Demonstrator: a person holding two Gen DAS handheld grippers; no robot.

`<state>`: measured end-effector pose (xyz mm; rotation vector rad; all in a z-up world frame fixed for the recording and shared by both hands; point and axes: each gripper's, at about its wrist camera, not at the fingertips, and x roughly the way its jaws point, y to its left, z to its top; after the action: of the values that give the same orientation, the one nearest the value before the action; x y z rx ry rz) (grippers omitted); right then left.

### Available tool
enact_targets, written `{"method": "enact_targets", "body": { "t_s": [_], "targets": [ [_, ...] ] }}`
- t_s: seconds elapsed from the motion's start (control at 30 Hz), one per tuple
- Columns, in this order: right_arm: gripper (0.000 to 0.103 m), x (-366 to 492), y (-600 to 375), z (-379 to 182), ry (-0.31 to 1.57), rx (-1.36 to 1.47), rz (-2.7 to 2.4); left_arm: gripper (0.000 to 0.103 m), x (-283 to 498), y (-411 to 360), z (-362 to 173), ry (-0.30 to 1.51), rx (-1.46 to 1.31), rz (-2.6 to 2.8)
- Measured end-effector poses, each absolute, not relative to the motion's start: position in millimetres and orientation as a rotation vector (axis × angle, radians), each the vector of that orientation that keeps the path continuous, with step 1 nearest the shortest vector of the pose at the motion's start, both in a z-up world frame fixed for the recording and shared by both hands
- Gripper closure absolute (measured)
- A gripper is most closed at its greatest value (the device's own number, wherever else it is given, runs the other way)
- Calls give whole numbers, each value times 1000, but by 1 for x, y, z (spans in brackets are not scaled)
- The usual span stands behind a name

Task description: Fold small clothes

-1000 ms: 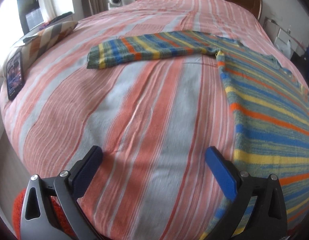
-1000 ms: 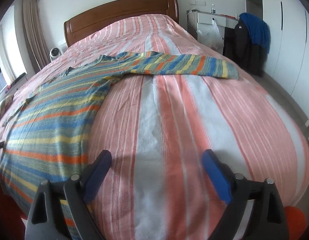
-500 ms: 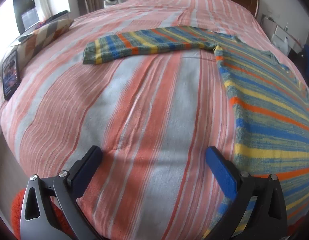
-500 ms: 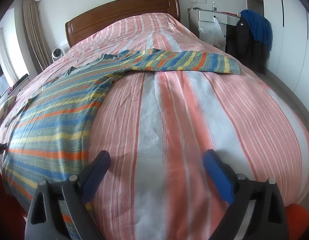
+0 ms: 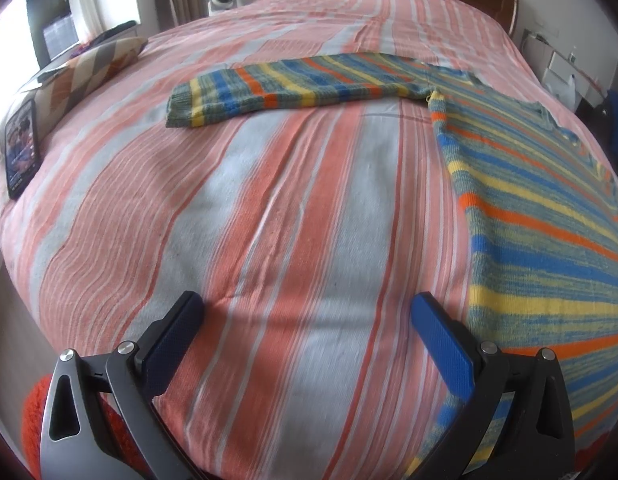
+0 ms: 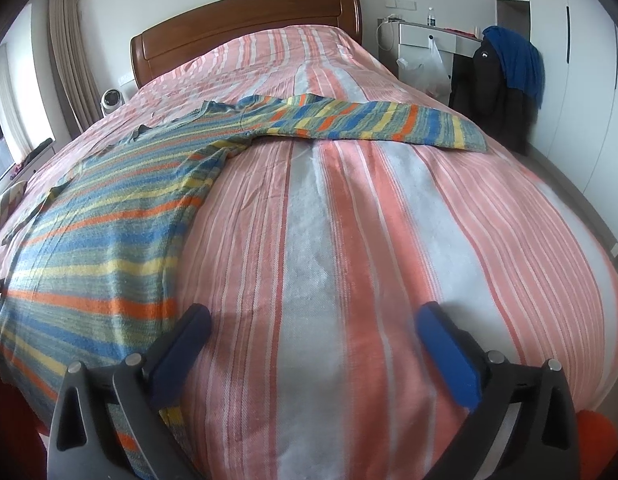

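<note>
A small striped knit sweater in blue, yellow, orange and grey-green lies flat on the bed, both sleeves spread out. In the left wrist view its body [image 5: 549,216] fills the right side and its left sleeve [image 5: 293,88] stretches across the bed ahead. In the right wrist view the body [image 6: 109,240] is at the left and the other sleeve [image 6: 373,124] reaches right. My left gripper [image 5: 309,312] is open and empty over the bare bedspread, left of the sweater's hem. My right gripper [image 6: 313,320] is open and empty, just right of the hem.
The bed has a pink, orange and grey striped bedspread [image 5: 269,220] and a wooden headboard [image 6: 245,20]. A phone [image 5: 21,148] and a patterned pillow [image 5: 89,68] lie at the left edge. A chair with dark clothes [image 6: 505,80] and a white desk [image 6: 429,40] stand at the right.
Both grippers have moved forward over the bed towards the sleeves, which now look nearer and larger. Both stay open. The sweater has not moved.
</note>
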<state>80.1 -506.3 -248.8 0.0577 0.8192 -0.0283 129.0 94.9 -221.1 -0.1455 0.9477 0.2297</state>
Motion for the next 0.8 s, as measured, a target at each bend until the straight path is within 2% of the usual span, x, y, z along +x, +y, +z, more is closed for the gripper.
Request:
{"method": "enact_targets", "body": {
  "t_s": [0.8],
  "targets": [
    [0, 80, -504, -251, 820, 36, -43, 0, 129, 95, -220, 945, -143, 232]
  ]
}}
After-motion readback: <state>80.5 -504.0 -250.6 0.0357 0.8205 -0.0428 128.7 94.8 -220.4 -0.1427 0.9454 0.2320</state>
